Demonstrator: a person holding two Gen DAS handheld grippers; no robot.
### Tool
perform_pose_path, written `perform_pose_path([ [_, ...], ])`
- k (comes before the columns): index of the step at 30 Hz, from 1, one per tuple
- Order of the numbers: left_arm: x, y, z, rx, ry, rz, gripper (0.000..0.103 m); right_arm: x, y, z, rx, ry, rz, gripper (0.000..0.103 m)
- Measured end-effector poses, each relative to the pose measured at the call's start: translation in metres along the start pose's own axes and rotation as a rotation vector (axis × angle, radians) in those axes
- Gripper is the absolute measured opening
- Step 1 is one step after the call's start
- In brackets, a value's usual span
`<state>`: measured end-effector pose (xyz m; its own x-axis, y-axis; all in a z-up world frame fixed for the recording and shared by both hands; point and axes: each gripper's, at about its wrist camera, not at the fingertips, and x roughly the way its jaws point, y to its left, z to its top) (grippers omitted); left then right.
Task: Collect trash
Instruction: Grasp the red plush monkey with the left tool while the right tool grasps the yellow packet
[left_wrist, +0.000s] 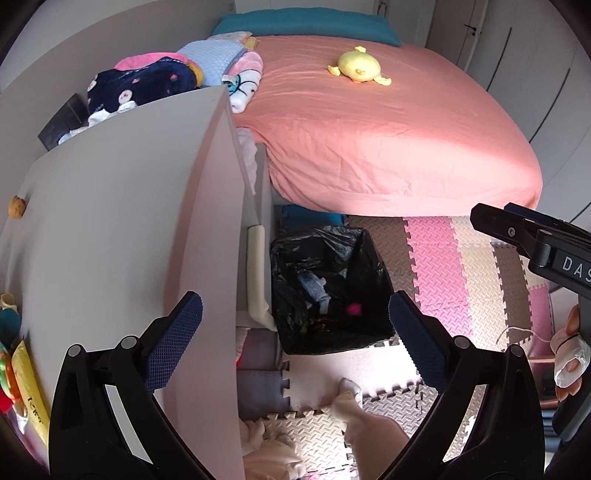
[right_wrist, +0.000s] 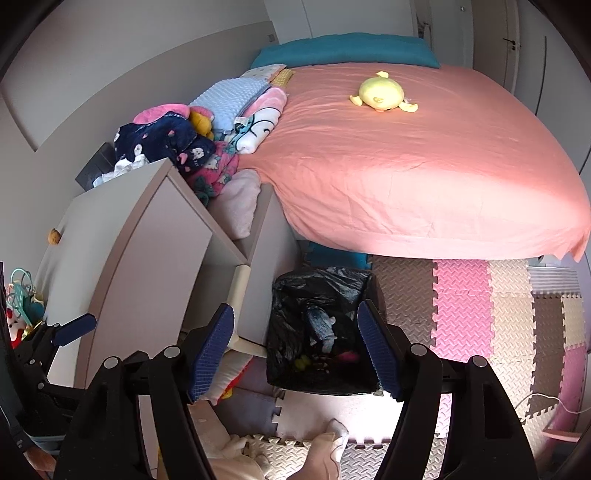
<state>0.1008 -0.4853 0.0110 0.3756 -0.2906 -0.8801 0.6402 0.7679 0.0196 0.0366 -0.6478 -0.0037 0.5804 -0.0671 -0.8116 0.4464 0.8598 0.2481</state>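
Both tools hang over the square bin lined with a black plastic bag (left_wrist: 328, 288), which stands on the foam puzzle-mat floor (left_wrist: 436, 266) at the foot of the pink-sheeted bed (left_wrist: 388, 122), just beside the white cabinet (left_wrist: 122, 221). The left hand-held gripper (left_wrist: 295, 339) has its jaws spread wide with nothing between them; the right hand-held gripper (right_wrist: 295, 350) also stands apart and empty. The bin lies ahead and below both, its mouth framed between the right one's blue pads, so neither is clearly nearer. Scraps already lie inside.
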Motion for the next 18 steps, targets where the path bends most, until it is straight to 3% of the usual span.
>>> perform_pose_path([
  [10,-0.044,0.049,-0.026,-0.064,-0.056,0.024,0.098,-0.019,0.052,-0.008,-0.083,-0.008,0.040,0.070],
  [18,-0.087,0.106,-0.069,-0.143,-0.103,0.065,0.098,-0.030,0.129,-0.021,-0.197,0.001,0.106,0.070],
])
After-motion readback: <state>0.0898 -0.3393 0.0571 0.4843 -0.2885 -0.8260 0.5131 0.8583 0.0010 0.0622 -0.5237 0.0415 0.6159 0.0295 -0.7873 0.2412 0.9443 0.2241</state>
